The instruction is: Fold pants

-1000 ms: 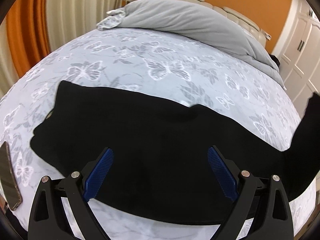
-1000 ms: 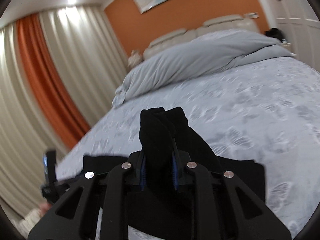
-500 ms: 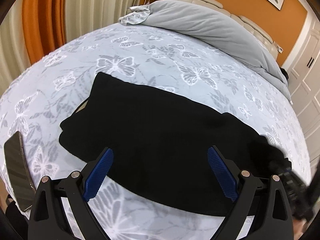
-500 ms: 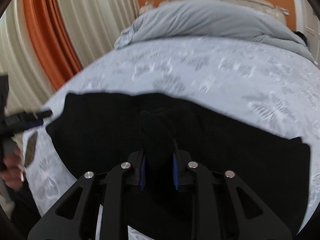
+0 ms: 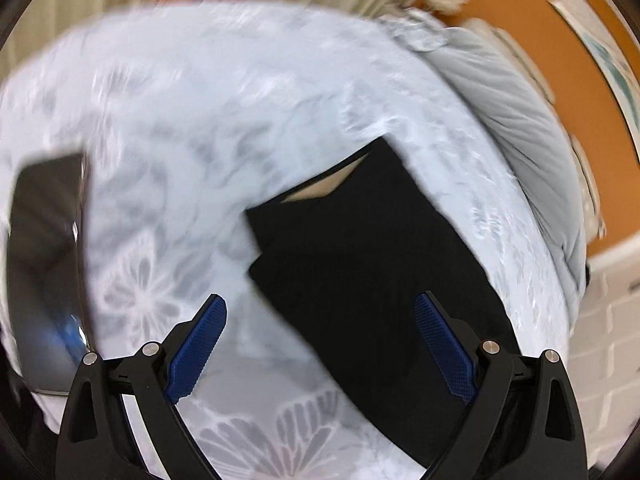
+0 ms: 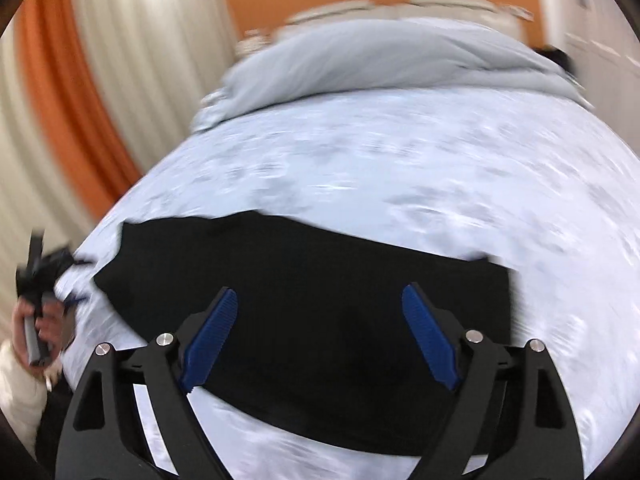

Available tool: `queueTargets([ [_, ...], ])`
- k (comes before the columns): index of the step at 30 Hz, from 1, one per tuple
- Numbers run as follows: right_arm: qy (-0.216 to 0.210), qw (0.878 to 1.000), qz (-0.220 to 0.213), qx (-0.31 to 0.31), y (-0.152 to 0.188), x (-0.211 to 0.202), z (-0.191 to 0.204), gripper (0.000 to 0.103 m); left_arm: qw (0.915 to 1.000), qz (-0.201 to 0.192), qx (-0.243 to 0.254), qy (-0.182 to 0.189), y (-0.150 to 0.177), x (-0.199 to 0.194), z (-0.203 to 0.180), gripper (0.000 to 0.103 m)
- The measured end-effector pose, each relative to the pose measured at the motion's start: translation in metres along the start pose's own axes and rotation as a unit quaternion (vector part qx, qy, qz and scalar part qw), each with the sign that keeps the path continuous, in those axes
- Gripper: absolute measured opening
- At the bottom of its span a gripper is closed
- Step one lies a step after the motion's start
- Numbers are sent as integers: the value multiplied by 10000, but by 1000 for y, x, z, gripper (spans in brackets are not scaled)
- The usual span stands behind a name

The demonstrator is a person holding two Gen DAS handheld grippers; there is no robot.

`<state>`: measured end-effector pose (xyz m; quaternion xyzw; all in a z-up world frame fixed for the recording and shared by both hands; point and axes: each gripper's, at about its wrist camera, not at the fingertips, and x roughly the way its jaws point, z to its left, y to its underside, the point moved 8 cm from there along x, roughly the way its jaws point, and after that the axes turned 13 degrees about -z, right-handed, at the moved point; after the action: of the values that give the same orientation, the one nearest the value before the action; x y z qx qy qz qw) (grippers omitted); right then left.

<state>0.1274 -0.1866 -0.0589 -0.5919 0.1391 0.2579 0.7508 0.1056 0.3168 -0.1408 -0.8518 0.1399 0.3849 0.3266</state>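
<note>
Black pants [image 6: 312, 312] lie folded flat on the butterfly-print bedspread [image 6: 420, 160], below the grey duvet [image 6: 380, 60]. A dark phone [image 5: 44, 272] rests left of the pants, apart from them. My left gripper [image 5: 320, 344] hovers spread wide, empty. My right gripper [image 6: 320, 332], clamped on a pants leg half a second ago, now gapes empty.

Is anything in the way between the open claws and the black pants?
Nothing visible. The pants lie flat on the bedsheet, directly below the open right gripper and left gripper.
</note>
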Motion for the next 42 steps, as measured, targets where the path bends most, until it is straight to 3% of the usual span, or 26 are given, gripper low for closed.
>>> queueTargets([
  [2, 402, 9987, 63, 322, 2, -8, -38, 83, 9982, 355, -475, 23, 10, 14, 12, 93],
  [5, 826, 9942, 226, 655, 7, -17, -78, 87, 9987, 50, -497, -60, 5, 16, 6, 95],
  [9, 1152, 9871, 472, 1011, 21, -19, -122, 89, 9987, -41, -453, -227, 8, 24, -4, 95],
  [12, 1100, 9837, 757, 1201, 42, -8, -138, 89, 9991, -150, -239, -331, 12, 28, -15, 95],
  [15, 716, 9788, 1108, 1569, 68, 10, -137, 88, 9993, -130, -86, -339, 18, 32, -25, 95],
  [16, 581, 9779, 1146, 1651, 73, 16, -134, 85, 9993, -132, -57, -350, 18, 33, -25, 95],
  [19, 118, 9836, 1047, 1466, 73, 23, -114, 26, 9992, -142, 4, -374, 19, 36, -30, 95],
  [20, 115, 9850, 951, 1436, 65, 20, -109, 19, 9992, -132, 6, -370, 20, 38, -31, 95],
  [23, 55, 9934, 531, 1013, 34, -5, -92, 18, 9997, -67, -91, -236, 21, 37, -34, 95],
  [26, 94, 9957, 281, 877, 18, -27, -96, 18, 9998, 23, -147, -99, 23, 38, -40, 95],
  [27, 138, 9947, 358, 950, 22, -25, -103, 18, 9999, 41, -82, -119, 25, 40, -40, 95],
  [30, 598, 9864, 1140, 1023, 70, 6, -119, 22, 9998, 15, 66, -195, 28, 42, -42, 97],
  [33, 850, 9884, 1017, 748, 61, 3, -109, 30, 9997, -47, 70, -213, 28, 45, -42, 98],
  [37, 1157, 9873, 744, 793, 42, -16, -113, 67, 9996, -260, -31, -83, 24, 45, -42, 96],
  [39, 1322, 9863, 482, 860, 28, -27, -121, 75, 9989, -442, -129, -21, 19, 42, -40, 80],
  [42, 1343, 9859, 253, 968, 12, -36, -129, 76, 9980, -487, -388, 59, 11, 40, -34, 30],
])
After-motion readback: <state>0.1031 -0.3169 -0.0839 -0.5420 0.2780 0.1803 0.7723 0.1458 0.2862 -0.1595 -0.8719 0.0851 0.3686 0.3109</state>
